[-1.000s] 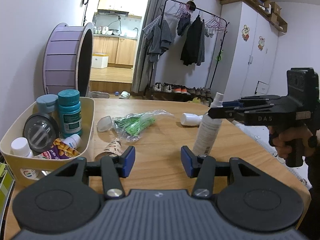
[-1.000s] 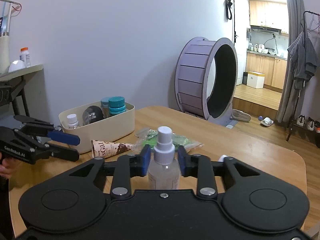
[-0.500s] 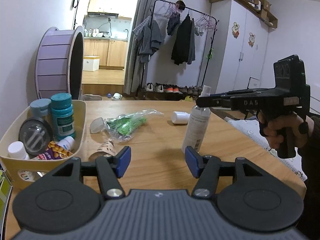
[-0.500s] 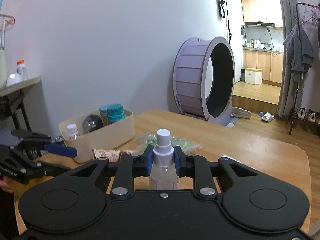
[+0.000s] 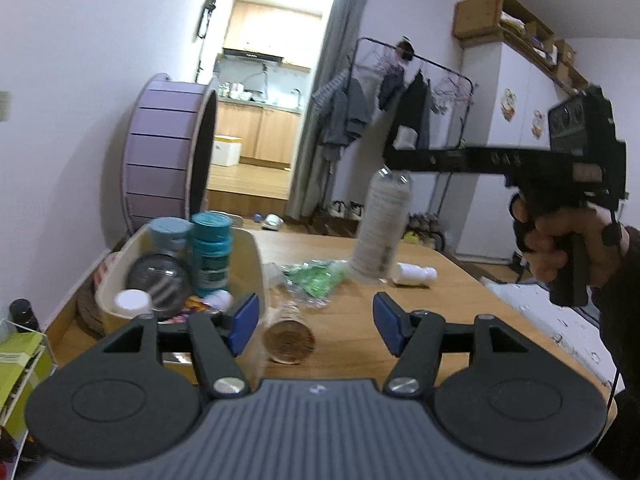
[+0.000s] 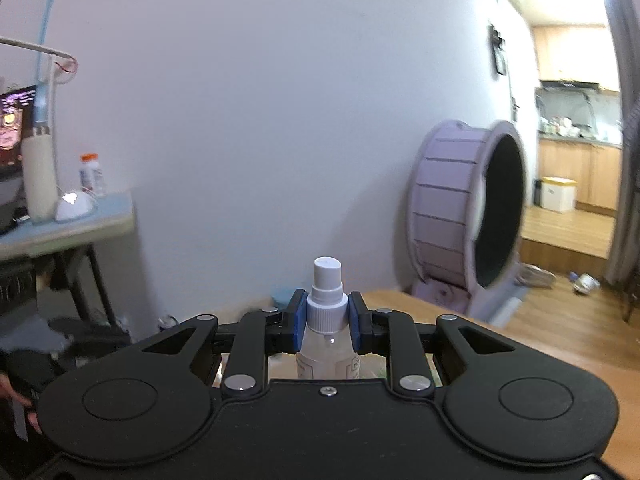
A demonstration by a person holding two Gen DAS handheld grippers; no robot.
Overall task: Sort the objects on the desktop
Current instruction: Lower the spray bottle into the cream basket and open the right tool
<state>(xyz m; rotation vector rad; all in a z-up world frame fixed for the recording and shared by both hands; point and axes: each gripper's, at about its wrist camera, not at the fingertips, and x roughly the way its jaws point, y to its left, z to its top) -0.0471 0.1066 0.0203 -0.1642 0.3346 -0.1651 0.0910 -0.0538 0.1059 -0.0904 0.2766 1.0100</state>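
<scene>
The left gripper [image 5: 315,324] hangs with jaws spread over a paper cone [image 5: 289,339] on the table [image 5: 460,320]. At two o'clock, the right gripper [image 6: 326,322] pinches the spray bottle [image 5: 380,228] airborne; the bin [image 5: 250,252] sits at ten o'clock.

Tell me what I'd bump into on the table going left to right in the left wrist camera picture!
Bin → paper cone → green bag → spray bottle, lifted off the table in the right gripper → white bottle lying on its side.
</scene>
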